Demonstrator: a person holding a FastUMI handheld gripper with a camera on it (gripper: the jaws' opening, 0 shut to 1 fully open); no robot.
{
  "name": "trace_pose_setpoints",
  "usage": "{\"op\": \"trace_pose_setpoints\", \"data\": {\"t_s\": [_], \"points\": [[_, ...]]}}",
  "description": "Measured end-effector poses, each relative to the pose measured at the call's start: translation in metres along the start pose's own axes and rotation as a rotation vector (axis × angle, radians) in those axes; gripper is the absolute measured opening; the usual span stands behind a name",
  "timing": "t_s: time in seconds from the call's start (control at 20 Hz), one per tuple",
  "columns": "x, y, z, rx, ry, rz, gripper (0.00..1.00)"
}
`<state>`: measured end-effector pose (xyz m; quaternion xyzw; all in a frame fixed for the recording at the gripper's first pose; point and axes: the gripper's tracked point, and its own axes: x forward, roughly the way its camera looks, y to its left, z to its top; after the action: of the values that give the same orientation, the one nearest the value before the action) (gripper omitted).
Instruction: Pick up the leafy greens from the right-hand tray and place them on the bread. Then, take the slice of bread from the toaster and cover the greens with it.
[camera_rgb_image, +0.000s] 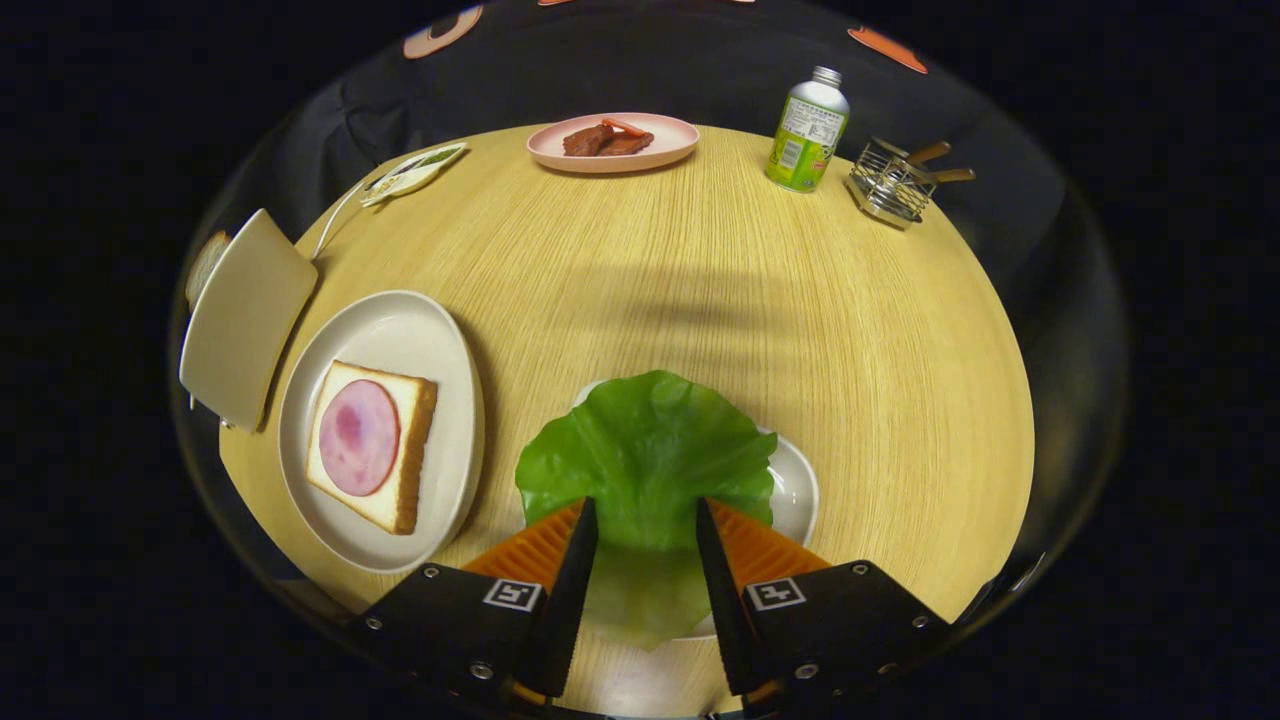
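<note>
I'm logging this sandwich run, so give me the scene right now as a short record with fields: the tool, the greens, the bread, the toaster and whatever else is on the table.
tool: tool open, fingers either side of the leaf, not pressing on it
greens: lettuce leaf lying on the small white dish, between and just ahead of the fingers
bread: bread slice topped with ham, on the white plate beside the greens
toaster: toaster beyond that plate, a slice in it
elsewhere: pink plate with meat, bottle, wire rack at the far edge
</note>
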<state>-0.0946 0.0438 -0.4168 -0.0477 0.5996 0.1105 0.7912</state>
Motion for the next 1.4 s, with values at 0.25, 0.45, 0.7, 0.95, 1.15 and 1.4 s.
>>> {"op": "trace_pose_setpoints", "data": {"t_s": [0.25, 0.45, 0.7, 0.95, 1.15, 1.4], "points": [[0.001, -0.007, 0.003, 0.057, 0.003, -0.017, 0.17], [-0.003, -0.006, 0.004, 0.105, 0.011, -0.028, 0.02], [-0.039, 0.010, 0.024, 0.108, -0.076, 0.000, 0.01], [-0.083, 0.033, 0.055, 0.124, -0.166, 0.055, 0.01], [-0.094, 0.075, 0.065, 0.084, -0.179, 0.153, 0.01], [-0.088, 0.136, 0.062, 0.003, -0.141, 0.245, 0.01]]}}
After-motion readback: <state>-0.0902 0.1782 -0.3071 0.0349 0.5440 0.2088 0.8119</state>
